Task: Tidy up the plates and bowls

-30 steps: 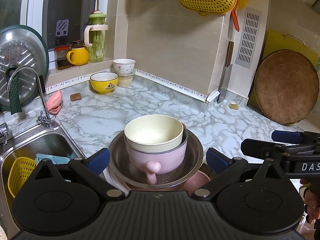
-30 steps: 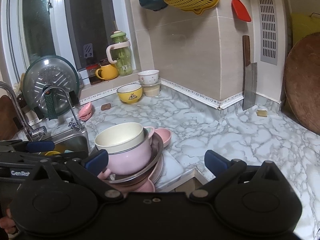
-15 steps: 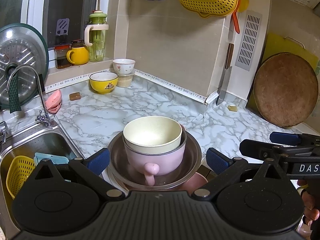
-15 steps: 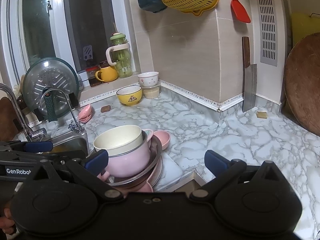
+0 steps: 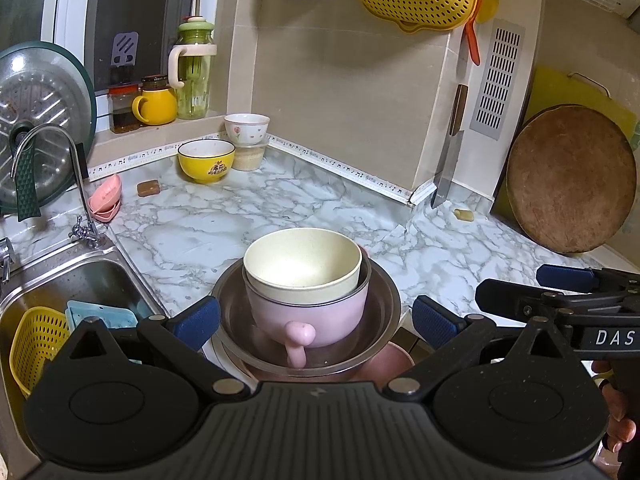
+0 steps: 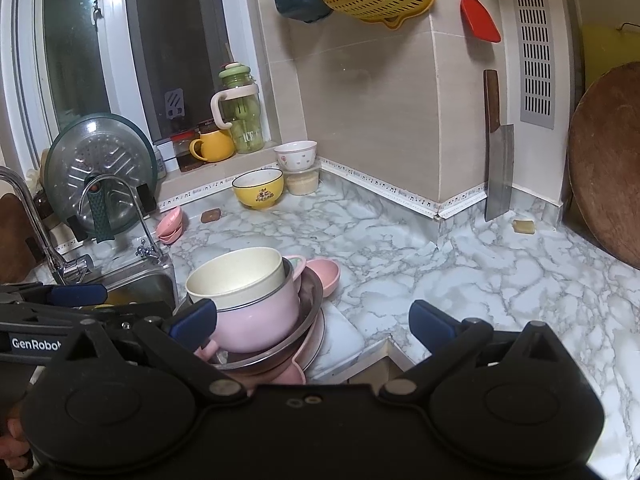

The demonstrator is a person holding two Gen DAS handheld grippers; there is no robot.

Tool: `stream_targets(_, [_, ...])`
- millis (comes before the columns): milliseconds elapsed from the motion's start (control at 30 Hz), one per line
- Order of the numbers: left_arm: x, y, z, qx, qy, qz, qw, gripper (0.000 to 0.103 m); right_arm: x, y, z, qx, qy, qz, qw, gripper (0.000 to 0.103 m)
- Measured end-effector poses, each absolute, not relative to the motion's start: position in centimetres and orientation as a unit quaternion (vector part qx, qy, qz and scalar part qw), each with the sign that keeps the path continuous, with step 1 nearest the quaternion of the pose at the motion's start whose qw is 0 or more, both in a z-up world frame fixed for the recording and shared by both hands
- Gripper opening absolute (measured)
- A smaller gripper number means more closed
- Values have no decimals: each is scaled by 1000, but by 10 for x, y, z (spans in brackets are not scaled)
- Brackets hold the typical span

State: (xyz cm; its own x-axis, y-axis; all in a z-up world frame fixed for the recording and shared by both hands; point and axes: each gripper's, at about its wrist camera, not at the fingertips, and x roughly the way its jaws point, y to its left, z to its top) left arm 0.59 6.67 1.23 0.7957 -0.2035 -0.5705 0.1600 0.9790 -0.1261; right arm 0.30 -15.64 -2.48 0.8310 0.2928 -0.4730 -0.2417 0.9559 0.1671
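A cream bowl [image 5: 302,266] sits nested in a pink handled bowl [image 5: 308,316], inside a steel bowl [image 5: 384,300], on a pink plate [image 5: 394,360] at the counter's front edge. The stack also shows in the right wrist view, with the cream bowl [image 6: 236,276] on top. My left gripper [image 5: 316,316] is open, its fingers either side of the stack. My right gripper [image 6: 312,316] is open and empty, just right of the stack. A yellow bowl [image 5: 206,160] and a white bowl [image 5: 246,128] stand at the back.
A steel sink [image 5: 60,280] with a yellow basket [image 5: 36,340] lies left. A small pink bowl [image 6: 324,274] sits behind the stack. A cleaver [image 6: 498,164] and a round wooden board [image 5: 572,180] lean on the right wall. A faucet [image 5: 76,184] rises by the sink.
Both grippers have drawn back and up slightly from the stack. The bowls have not moved.
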Motion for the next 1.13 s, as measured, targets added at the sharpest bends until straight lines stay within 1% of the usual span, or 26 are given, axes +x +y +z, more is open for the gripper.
stream_targets(667, [1, 67, 6, -53, 329, -94, 938, 103, -3, -156, -29, 54, 263, 148, 952, 103])
stream_targets(1133, [-5, 66, 4, -51, 331, -87, 938, 103, -6, -154, -32, 60, 274, 150, 948, 103])
